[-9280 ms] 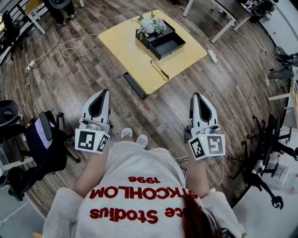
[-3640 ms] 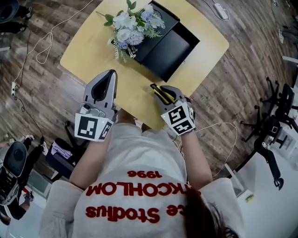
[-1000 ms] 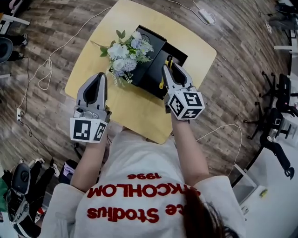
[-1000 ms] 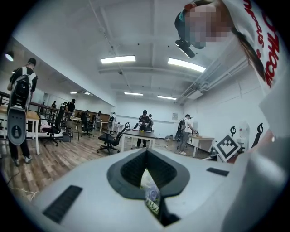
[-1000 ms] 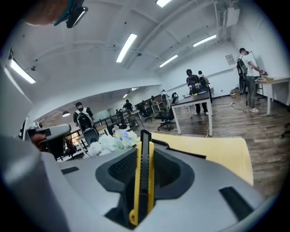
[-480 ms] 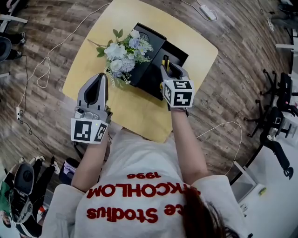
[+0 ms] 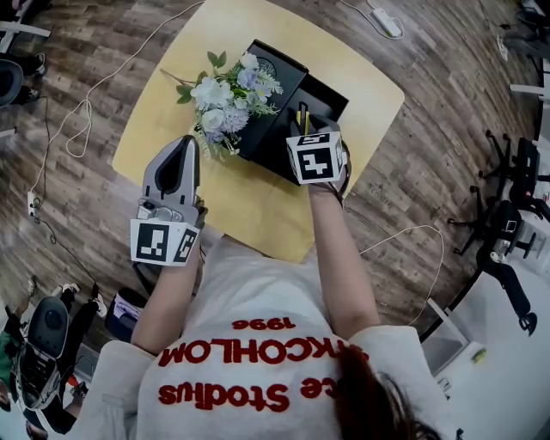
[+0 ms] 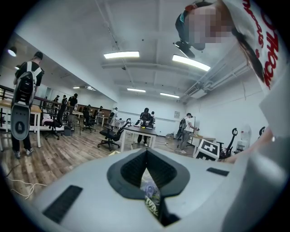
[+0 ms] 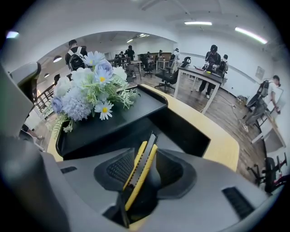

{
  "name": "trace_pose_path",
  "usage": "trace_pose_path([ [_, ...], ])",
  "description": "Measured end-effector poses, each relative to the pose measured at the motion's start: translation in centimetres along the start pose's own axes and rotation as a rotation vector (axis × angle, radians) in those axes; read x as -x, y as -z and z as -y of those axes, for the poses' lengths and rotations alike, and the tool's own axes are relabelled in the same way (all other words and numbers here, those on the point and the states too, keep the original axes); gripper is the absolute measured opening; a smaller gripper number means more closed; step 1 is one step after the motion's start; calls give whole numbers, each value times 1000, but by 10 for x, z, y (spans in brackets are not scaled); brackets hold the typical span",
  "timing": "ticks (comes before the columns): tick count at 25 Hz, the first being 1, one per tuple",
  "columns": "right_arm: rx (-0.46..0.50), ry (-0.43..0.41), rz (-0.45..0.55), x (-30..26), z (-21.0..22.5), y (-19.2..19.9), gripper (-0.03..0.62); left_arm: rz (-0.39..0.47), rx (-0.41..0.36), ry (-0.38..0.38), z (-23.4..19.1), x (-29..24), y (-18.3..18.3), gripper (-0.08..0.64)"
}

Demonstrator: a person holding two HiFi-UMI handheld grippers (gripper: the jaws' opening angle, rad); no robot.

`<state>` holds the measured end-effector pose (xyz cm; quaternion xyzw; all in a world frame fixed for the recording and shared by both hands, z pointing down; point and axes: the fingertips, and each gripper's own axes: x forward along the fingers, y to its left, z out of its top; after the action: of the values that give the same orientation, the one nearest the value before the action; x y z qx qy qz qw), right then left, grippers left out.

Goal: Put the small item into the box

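A yellow and black utility knife (image 7: 303, 115) stands between the fingers of my right gripper (image 7: 304, 129), over the open drawer of the black box (image 7: 333, 96). In the right gripper view the knife (image 9: 139, 174) leans on the left pad, with a dark gap to the right pad. The jaws of the right gripper (image 9: 146, 156) are opening, and the drawer (image 9: 181, 131) lies straight ahead below them. My left gripper (image 7: 183, 144) hovers over the table's near left part, shut and empty. In its own view the left gripper (image 8: 146, 152) has its tips together.
A bunch of pale flowers (image 7: 227, 93) lies on the box's closed top, left of the drawer. The box sits on a small yellow table (image 7: 225, 191) on a wood floor. A power strip (image 7: 379, 19) and cables lie beyond; a black stand (image 7: 507, 215) is at the right.
My right gripper has moved forward over the drawer with the knife and tipped nose-down. The left gripper has stayed where it was.
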<state>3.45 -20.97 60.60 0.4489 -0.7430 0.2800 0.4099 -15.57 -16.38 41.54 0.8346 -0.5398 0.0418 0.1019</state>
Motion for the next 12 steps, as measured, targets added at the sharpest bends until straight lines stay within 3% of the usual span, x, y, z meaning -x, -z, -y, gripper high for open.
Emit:
trace_pose_path([
  [6,-31,-5,45,0,5,-3,144,4,2,-12,-1,2,1,6],
  [10,-61,31,154,13,19,-13,26,20,-3,-14,2,3,-4,6],
  [12,-82,32,225,26,25,-22,12,31,-8,-16,2,4,-8,6],
])
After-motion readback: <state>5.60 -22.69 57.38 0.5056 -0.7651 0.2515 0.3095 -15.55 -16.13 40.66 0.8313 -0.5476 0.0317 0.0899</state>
